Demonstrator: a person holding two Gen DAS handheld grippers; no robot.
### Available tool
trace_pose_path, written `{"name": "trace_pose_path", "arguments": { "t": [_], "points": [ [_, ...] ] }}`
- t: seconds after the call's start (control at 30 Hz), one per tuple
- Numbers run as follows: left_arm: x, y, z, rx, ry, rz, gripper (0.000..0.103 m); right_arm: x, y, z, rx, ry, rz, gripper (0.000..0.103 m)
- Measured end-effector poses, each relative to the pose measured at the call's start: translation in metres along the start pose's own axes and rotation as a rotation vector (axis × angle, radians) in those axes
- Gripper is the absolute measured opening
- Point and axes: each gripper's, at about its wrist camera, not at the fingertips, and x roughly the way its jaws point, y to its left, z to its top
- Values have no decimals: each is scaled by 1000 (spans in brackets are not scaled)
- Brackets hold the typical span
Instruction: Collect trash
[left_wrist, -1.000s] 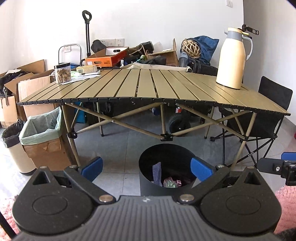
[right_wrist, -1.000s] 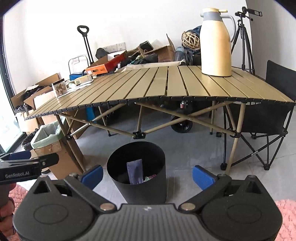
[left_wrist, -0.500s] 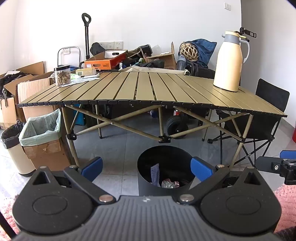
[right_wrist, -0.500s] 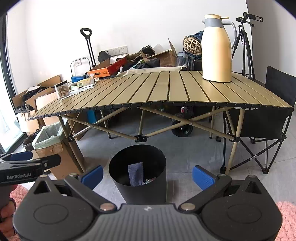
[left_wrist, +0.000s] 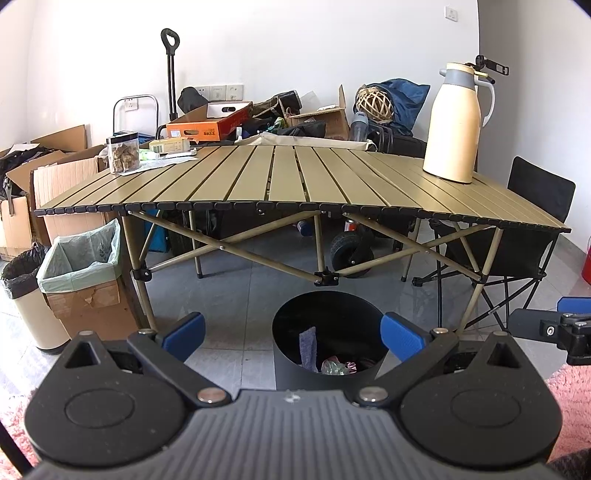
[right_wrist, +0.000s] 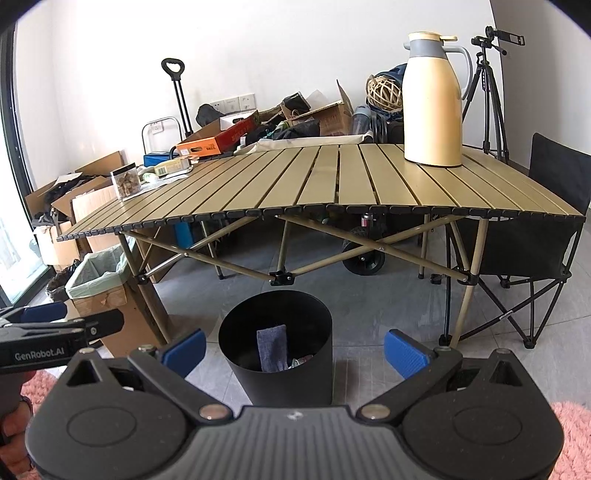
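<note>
A round black trash bin (left_wrist: 328, 339) stands on the grey floor in front of the folding table (left_wrist: 295, 181); it also shows in the right wrist view (right_wrist: 275, 350). Inside it lie a blue-grey cloth (right_wrist: 272, 349) and crumpled wrappers (left_wrist: 334, 366). My left gripper (left_wrist: 293, 332) is open and empty, held above and behind the bin. My right gripper (right_wrist: 293, 349) is open and empty, at the same height to the right. Each gripper shows at the edge of the other's view.
On the table stand a cream thermos jug (left_wrist: 456, 122) at the right and a clear jar (left_wrist: 123, 153) with papers at the far left. A lined cardboard box (left_wrist: 83, 273) and a small bin (left_wrist: 26, 299) stand left. A black folding chair (right_wrist: 535, 229) stands right. A pink rug (right_wrist: 576, 435) lies underfoot.
Both grippers have drawn back and lifted a little, so the bin and table sit slightly farther away. Both stay open and empty.
</note>
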Motion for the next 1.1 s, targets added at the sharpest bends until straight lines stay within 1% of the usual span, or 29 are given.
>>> {"name": "trace_pose_path", "arguments": {
  "t": [0.7, 1.1],
  "points": [
    [-3, 1, 2, 5, -8, -4, 103, -1, 2, 0, -3, 0, -2, 103],
    [-3, 5, -2, -7, 7, 9, 103, 1, 3, -4, -15, 24, 16, 103]
  ]
}}
